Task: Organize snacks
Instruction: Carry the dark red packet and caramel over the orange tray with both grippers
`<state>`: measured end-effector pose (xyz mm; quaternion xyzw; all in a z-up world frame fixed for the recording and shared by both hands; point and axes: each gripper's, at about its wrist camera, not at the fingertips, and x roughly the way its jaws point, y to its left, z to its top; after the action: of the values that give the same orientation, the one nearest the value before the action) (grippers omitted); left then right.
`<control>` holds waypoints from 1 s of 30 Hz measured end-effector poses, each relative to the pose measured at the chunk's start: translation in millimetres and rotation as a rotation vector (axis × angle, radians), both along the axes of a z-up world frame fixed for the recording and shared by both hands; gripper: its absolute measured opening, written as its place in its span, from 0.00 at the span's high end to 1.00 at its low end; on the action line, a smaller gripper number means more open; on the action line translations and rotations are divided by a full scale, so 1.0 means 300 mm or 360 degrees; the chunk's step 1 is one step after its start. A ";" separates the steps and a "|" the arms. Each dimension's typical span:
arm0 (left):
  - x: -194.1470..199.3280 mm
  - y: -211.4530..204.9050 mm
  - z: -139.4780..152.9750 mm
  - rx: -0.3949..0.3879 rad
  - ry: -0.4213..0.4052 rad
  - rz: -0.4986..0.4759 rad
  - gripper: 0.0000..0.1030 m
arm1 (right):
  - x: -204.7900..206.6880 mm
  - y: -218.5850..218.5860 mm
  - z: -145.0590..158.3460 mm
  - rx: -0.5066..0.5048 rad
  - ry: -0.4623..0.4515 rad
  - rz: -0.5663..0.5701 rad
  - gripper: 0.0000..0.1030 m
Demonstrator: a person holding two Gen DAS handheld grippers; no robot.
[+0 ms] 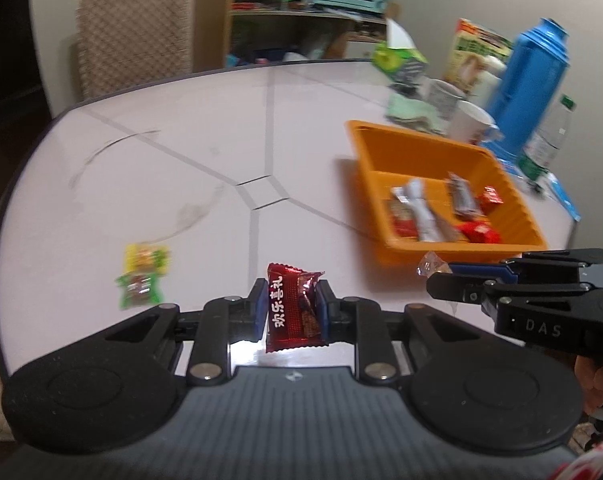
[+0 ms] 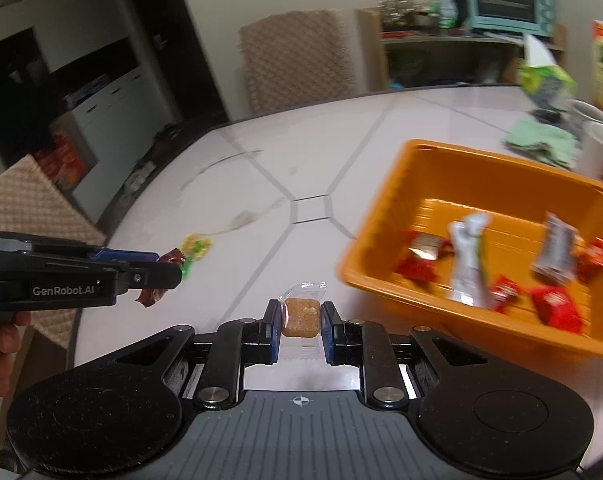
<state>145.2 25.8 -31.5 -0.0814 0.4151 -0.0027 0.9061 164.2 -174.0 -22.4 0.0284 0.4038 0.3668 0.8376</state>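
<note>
My left gripper (image 1: 292, 307) is shut on a dark red candy packet (image 1: 295, 308) with white characters, held above the table; it also shows in the right wrist view (image 2: 157, 276). My right gripper (image 2: 301, 316) is shut on a clear-wrapped brown square candy (image 2: 300, 317), just left of the orange tray (image 2: 381, 240); it shows in the left wrist view (image 1: 437, 276) near the tray's front corner. The orange tray (image 1: 365, 148) holds several red and silver snack packets. A yellow packet (image 1: 147, 257) and a green packet (image 1: 139, 289) lie on the table at the left.
The white tiled table (image 1: 181, 160) has a mug (image 1: 471, 122), a blue thermos (image 1: 533, 80), a water bottle (image 1: 549, 140), a green cloth (image 1: 409, 110) and boxes at the far right. A chair (image 1: 133, 28) stands behind the table.
</note>
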 end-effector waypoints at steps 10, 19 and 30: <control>0.105 -0.198 0.031 0.0001 -0.0056 -0.0202 0.79 | 0.034 -0.257 0.042 0.0001 -0.0032 -0.0276 0.80; 0.248 -0.313 0.058 0.0020 -0.0112 -0.0278 0.79 | 0.149 -0.388 0.078 0.0025 -0.0084 -0.0418 0.80; 0.466 -0.377 0.053 0.0072 -0.0140 -0.0272 0.79 | 0.339 -0.397 0.072 0.0074 -0.0097 -0.0464 0.80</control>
<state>285.1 -87.2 -15.6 -0.0252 0.3802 -0.0742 0.9216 265.8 -293.1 -0.7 0.0951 0.3612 0.2512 0.8930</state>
